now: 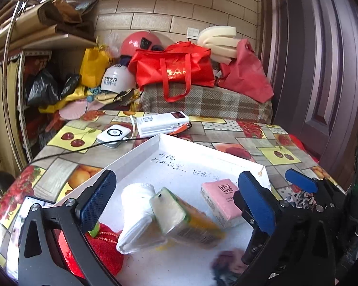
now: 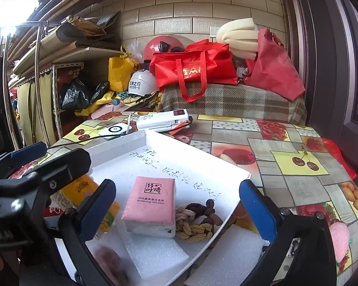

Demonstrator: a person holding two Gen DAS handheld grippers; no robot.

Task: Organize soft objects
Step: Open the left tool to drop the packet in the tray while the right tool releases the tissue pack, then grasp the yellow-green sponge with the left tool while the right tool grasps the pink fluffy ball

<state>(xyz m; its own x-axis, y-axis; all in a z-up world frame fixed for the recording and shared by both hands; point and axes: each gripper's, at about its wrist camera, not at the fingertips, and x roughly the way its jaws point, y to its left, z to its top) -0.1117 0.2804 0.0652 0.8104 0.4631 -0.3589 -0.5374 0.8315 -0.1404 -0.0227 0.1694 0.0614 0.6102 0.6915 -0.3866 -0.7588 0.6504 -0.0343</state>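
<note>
A white foam tray (image 1: 195,164) (image 2: 179,157) lies on the table. In it are a pink tissue pack (image 1: 223,201) (image 2: 150,201), a yellow tissue pack (image 1: 186,221) (image 2: 88,190), a white rolled cloth (image 1: 136,214), braided hair ties (image 2: 198,219) and a white foam block (image 2: 152,250). My left gripper (image 1: 176,202) is open above the yellow pack and white roll. My right gripper (image 2: 179,205) is open around the pink pack, not touching it. The other gripper's fingers (image 1: 300,181) (image 2: 28,152) show at each view's edge.
A red pouch (image 1: 102,245) lies under the left finger. A power bank (image 1: 162,121), a small white charger (image 1: 113,134) and cable sit behind the tray. A pink fluffy item (image 2: 339,240) lies at the table's right. Bags, helmets and foam pile behind; a door stands right.
</note>
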